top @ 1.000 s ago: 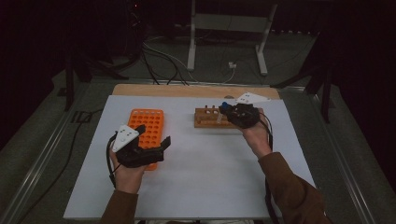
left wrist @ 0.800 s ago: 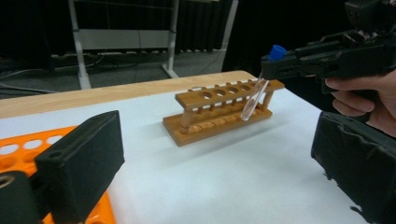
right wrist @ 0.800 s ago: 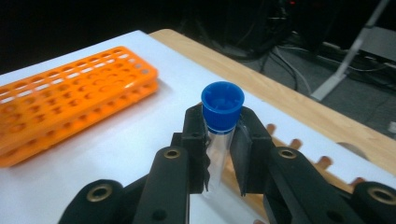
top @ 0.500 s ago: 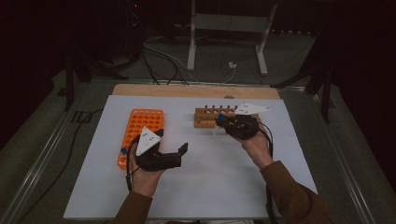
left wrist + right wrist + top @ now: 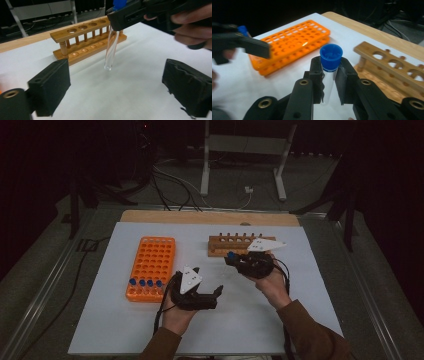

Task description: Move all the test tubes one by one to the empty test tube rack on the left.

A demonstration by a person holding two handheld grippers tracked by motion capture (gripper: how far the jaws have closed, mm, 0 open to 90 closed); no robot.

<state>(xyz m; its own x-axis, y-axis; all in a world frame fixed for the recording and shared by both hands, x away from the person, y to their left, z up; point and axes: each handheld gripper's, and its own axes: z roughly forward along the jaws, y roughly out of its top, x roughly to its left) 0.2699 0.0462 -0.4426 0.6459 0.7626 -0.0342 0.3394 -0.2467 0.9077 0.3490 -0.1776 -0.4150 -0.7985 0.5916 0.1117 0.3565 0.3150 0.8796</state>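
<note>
Claw work at the counter: my right claw pinches a clear blue-capped test tube just under its cap, held above the white surface just in front of the wooden rack. My left claw hangs spread and empty, its jaws just now narrowing slightly, beside the orange rack.

Own tongs gape, just been closing — beyond, a clear tube hangs near the wooden rack.

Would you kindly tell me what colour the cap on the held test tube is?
Blue; the cap shows best in the right gripper view.
</note>
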